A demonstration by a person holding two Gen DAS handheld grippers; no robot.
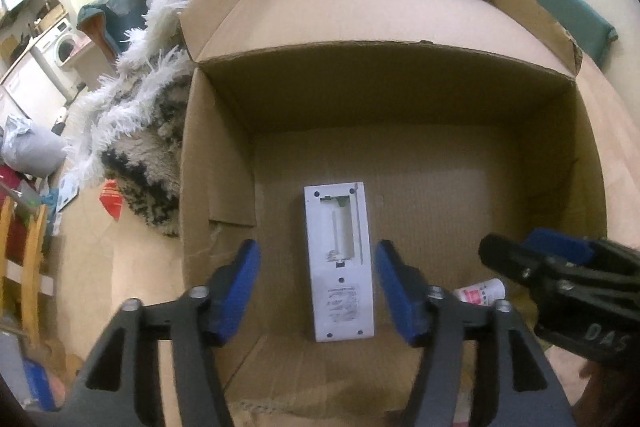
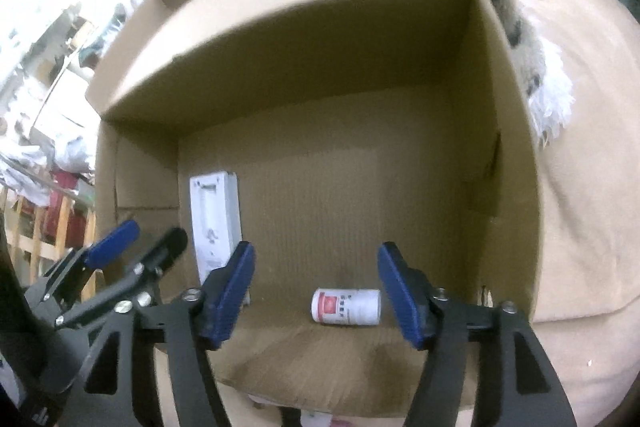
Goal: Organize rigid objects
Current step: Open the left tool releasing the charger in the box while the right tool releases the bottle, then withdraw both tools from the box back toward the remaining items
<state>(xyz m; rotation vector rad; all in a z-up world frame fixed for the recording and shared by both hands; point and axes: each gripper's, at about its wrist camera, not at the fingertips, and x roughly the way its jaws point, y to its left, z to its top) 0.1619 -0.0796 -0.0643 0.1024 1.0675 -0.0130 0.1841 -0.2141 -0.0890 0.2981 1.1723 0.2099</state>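
Inside cardboard box [image 1: 400, 163]: white remote [image 1: 340, 267], small bottle [image 2: 346, 306] lying. Left claw [image 1: 318, 287], right claw [image 2: 316, 291] both wide, empty.

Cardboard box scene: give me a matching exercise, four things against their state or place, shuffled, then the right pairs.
Things:
1. white remote
2. small bottle
3. left tongs
4. cardboard box

States or places:
A. lying on its side, red and white label
B. flaps open, on the floor
C. face down, battery bay uncovered
D. open, blue pads either side of the remote

Pairs: 1-C, 2-A, 3-D, 4-B
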